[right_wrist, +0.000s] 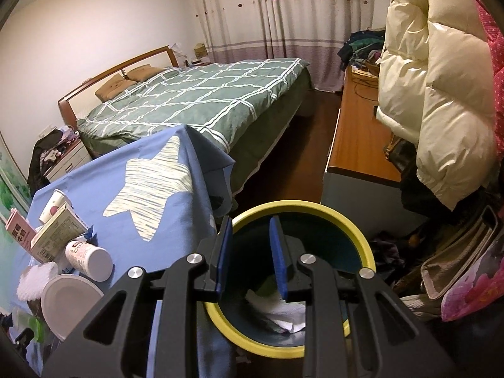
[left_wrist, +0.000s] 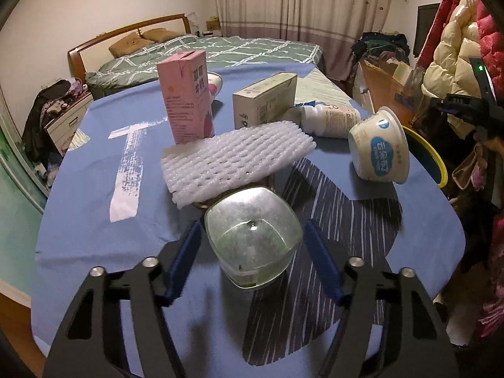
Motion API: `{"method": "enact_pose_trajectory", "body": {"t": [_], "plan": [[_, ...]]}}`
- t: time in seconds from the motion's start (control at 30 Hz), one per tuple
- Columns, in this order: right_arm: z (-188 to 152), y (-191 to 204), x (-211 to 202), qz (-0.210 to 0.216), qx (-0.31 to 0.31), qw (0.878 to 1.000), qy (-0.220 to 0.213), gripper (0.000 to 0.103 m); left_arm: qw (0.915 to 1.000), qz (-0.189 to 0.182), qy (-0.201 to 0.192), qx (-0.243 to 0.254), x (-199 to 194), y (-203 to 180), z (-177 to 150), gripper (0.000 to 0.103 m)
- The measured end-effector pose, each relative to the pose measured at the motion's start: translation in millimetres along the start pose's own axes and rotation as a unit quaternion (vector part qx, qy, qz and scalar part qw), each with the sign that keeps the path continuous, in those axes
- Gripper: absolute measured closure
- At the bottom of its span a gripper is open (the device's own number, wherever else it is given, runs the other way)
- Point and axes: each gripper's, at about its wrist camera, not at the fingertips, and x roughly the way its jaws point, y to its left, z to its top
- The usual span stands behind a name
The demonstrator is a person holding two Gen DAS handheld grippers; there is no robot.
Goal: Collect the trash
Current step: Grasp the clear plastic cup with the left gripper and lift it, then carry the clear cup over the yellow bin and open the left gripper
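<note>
Left hand-held gripper: jaws apart, flanking the clear cup (not yet pinching); should have squeezed gently, centred.
Right hand-held gripper: jaws apart, empty, over the bin.

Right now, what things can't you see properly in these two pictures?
- Under the foam net: a dark dish, left view, mostly covered by the net.
- Bin contents: right view, the right gripper blocks most; only white paper shows.
- Pink carton: right view, cut by the edge.
- Clear cup: whether the blue pads touch it is unclear.
</note>
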Motion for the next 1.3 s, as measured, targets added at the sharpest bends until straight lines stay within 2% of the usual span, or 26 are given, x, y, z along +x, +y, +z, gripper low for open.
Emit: {"method": "enact_pose_trajectory", "body": {"t": [0.13, 0.4, 0.77, 0.9, 1.13, 1.3], "plan": [[-1, -1, -1, 0.002, 0.001, 1.000, 0.000, 0.079, 1.0000, 0.004, -0.003, 0.007, -2, -2, 0, 0.049], [-5, -4, -5, 0.005, 0.007, 1.000, -0.003, 0.079, 0.9998, -0.013, -0.001, 0.017, -12, -6, -4, 0.050], [-15, -15, -12, 0.010, 0.018, 1.000, -0.004, 0.079, 0.9958, -0.065, -0.039, 0.052, -41, -42, 20, 0.050], [-20, -23, -15, 0.007, 0.021, 1.000, -0.005, 0.079, 0.9909, -0.098, -0.055, 0.074, -46, -66, 41, 0.050], [-29, -44, -20, -0.008, 0.030, 0.999, -0.007, 0.079, 0.9759, -0.156, -0.089, 0.124, -49, -129, 93, 0.050], [-35, -58, -22, -0.020, 0.035, 0.999, -0.006, 0.079, 0.9670, -0.192, -0.087, 0.143, -31, -176, 123, 0.050]]}}
